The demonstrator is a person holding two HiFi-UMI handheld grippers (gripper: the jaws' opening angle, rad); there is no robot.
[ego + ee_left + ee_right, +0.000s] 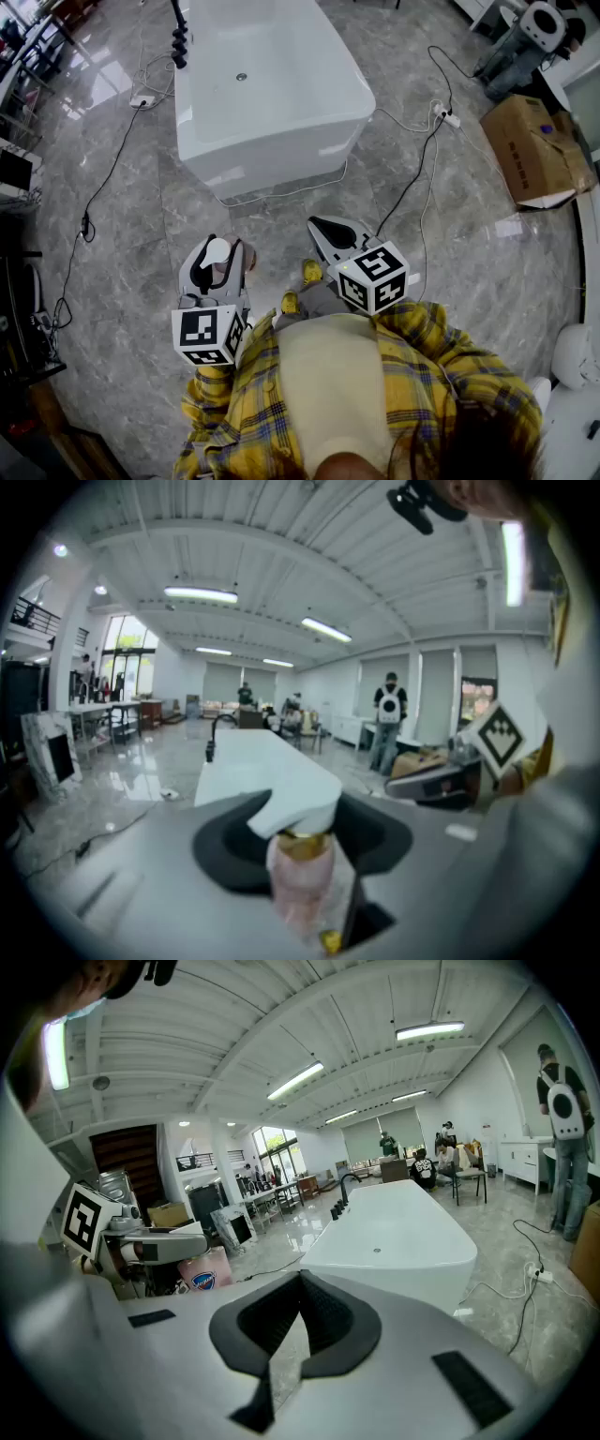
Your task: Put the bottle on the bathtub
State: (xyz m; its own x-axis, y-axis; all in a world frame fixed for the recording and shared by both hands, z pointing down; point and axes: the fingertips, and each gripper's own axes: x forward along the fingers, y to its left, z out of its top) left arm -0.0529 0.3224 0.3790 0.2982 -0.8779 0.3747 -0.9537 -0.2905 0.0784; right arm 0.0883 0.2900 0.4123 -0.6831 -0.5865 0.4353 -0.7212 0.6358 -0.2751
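The white bathtub [272, 84] stands on the grey marble floor ahead of me. My left gripper [217, 247] is shut on a pink bottle [218, 257] with a white pump cap, held low in front of my body and short of the tub. In the left gripper view the bottle [300, 883] stands upright between the dark pads of this gripper [300, 834], with the bathtub [248, 761] beyond. My right gripper [324, 227] is beside it, shut and empty. The right gripper view shows its pads [330, 1321] meeting, the bathtub [394, 1232] ahead, and the bottle [202, 1271] at left.
A black faucet [178, 37] rises at the tub's far left rim. Cables and two power strips [141, 100] [448, 117] lie on the floor either side. A cardboard box [534, 150] sits at right. People stand far off in the hall [388, 719].
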